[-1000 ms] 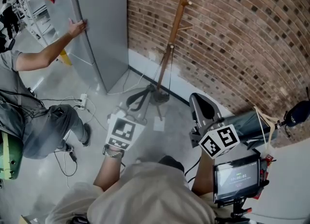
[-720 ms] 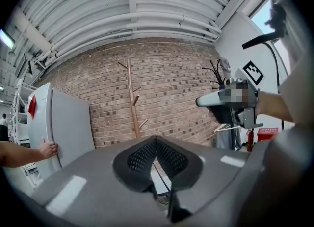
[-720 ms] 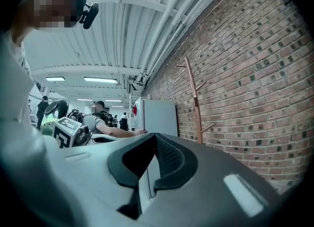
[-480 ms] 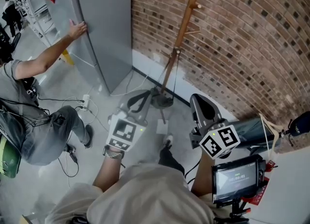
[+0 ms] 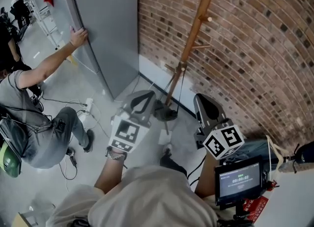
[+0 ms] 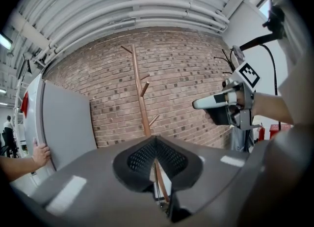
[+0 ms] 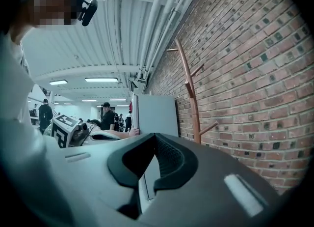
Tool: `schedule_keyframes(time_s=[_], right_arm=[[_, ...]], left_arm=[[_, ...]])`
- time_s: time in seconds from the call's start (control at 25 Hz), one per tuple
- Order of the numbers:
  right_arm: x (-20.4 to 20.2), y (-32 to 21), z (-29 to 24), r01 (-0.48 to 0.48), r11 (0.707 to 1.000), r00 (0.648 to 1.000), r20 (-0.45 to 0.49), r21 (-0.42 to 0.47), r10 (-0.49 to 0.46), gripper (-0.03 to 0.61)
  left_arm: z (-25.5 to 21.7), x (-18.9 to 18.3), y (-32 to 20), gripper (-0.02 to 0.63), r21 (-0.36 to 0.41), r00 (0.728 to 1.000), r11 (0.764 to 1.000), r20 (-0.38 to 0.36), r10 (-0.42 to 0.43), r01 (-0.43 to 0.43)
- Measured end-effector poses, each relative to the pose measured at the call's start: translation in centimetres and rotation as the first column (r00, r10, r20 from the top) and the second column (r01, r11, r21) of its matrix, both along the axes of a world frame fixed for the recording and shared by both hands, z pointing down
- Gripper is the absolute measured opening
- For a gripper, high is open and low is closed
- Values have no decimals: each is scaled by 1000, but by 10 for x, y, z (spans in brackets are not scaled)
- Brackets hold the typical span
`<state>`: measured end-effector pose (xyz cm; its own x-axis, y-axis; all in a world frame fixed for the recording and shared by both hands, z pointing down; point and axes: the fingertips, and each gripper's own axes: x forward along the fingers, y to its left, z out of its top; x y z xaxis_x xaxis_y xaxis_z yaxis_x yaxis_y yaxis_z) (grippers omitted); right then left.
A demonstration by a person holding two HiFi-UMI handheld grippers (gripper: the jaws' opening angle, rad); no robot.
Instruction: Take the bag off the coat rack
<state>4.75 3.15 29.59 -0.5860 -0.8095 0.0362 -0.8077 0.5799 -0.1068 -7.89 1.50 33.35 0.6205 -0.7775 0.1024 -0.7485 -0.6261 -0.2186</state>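
Bag not discernible on tall brown wooden coat rack [image 5: 194,34]; looks like approach phase, left gripper [image 5: 145,96] and right gripper [image 5: 201,102] both closed, empty, so they must open first.

Coat rack [image 5: 193,37] ahead; grey panel [image 5: 105,24] blocks left.

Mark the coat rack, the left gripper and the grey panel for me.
coat rack [image 5: 193,37]: head view, middle of the wooden pole.
left gripper [image 6: 156,140]: left gripper view, where the shut jaws meet.
grey panel [image 5: 108,24]: head view, its flat front face.
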Motion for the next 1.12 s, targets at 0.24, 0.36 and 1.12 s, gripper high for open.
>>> schedule_keyframes(time_s=[0.24, 0.36, 1.12], right_arm=[[28, -55, -5, 12, 1000, 1000, -10, -12, -12, 3], [39, -75, -4, 9, 1000, 1000, -23, -15, -10, 3], [77, -143, 29, 64, 995, 996, -61, -72, -68, 3]], left_arm=[[-6, 23, -48, -1, -5, 1000, 1000, -5, -20, 20], [-7, 31, -67, 0, -10, 999, 1000, -12, -29, 29], [8, 76, -130, 0, -45, 997, 996, -6, -81, 80]])
